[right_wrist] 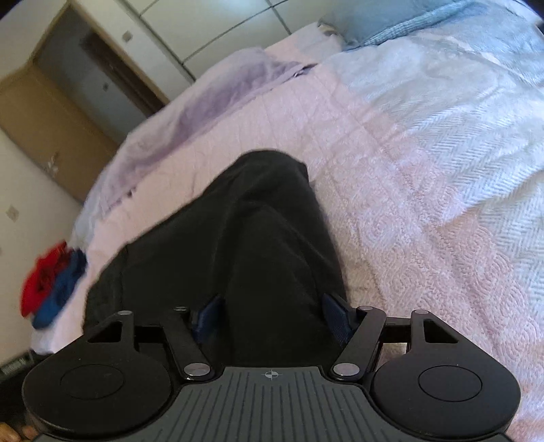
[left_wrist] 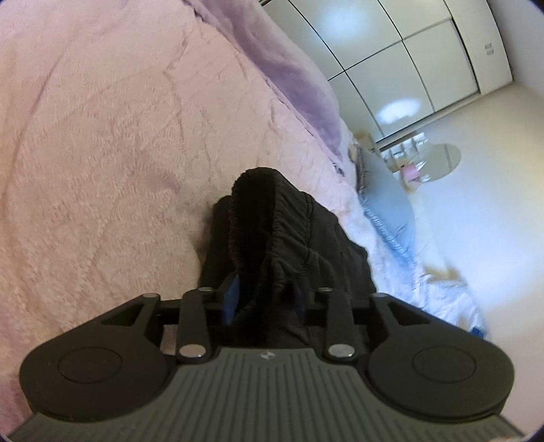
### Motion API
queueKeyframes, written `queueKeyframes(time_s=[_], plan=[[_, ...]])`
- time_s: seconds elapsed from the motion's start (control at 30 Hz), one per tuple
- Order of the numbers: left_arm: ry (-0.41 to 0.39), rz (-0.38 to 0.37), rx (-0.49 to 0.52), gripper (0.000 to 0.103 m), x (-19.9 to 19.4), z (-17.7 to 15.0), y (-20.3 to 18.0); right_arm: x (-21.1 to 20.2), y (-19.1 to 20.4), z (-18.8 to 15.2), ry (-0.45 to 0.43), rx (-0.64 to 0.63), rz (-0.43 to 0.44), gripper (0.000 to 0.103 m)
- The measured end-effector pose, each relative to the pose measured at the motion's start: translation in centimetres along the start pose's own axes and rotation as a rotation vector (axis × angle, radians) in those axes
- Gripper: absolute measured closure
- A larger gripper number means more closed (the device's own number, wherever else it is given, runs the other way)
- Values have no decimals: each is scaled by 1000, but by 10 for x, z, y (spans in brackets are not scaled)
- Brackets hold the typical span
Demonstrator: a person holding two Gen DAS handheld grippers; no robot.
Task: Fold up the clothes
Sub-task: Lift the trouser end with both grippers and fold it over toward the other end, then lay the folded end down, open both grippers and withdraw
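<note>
A pair of black trousers hangs above the pink bedspread, held up by both grippers, so the fold is only at its start. The left gripper has its fingers pressed onto the gathered elastic waistband; one blue pad shows at the cloth's left edge, the other is buried in fabric. The right gripper straddles a thick bunch of the same dark cloth, its two blue pads set well apart with the fabric filling the gap between them. Whether they truly clamp it or merely rest against it I cannot tell for sure, though the cloth rising from between them suggests a hold.

As I judge it, nothing is folded yet: the trousers are lifted and bunched, not laid flat, with no crease or stacked layers showing. Still to do is spreading them on the bedspread, laying leg over leg, and doubling them up.

Beyond the trousers on the bedspread lies a lilac blanket; farther off is a pale blue pillow. A red and blue garment sits at the bedspread's edge, apparently unfolded too.
</note>
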State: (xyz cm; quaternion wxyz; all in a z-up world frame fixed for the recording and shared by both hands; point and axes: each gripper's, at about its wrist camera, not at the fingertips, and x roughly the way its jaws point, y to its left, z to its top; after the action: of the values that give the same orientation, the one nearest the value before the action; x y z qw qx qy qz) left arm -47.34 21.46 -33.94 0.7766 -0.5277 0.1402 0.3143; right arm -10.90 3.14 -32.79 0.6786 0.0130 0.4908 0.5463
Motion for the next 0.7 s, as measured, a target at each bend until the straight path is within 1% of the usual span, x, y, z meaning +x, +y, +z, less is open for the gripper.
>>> queueKeyframes(time_s=[0.07,0.13,0.17,0.2,0.27,0.3,0.37,0.47,0.53,0.6,0.67,0.7], plan=[[4,2,16,66,1,-1,0,-4,-2,2,-33,9,-4,37],[19,-20,15,67,4,-1,3,-6,-2,0,-35,-5,-8,37],[27,-31,15,69,5,-1,5,-4,-1,-1,-30,-11,-5,37],[24,-33,35,77,4,-1,2,-2,1,-3,-22,-16,6,42],[9,-40,70,89,-1,0,-5,1,9,-4,-21,-49,-2,42],[0,-52,69,91,-6,0,-7,1,14,-5,-24,-70,-12,42],[-21,-65,76,92,-15,2,-12,0,21,-5,-30,-92,-10,42],[-43,-39,87,92,-27,1,-10,-1,26,-4,-33,-120,10,43],[-37,-9,63,91,-20,0,0,4,29,-5,-25,-142,5,43],[-26,5,35,88,-10,-1,11,12,33,-10,-25,-196,-28,43],[-36,1,19,88,-8,0,14,15,34,-15,-40,-240,-45,43],[-42,10,32,88,-8,1,12,12,34,-16,-53,-248,-38,43]])
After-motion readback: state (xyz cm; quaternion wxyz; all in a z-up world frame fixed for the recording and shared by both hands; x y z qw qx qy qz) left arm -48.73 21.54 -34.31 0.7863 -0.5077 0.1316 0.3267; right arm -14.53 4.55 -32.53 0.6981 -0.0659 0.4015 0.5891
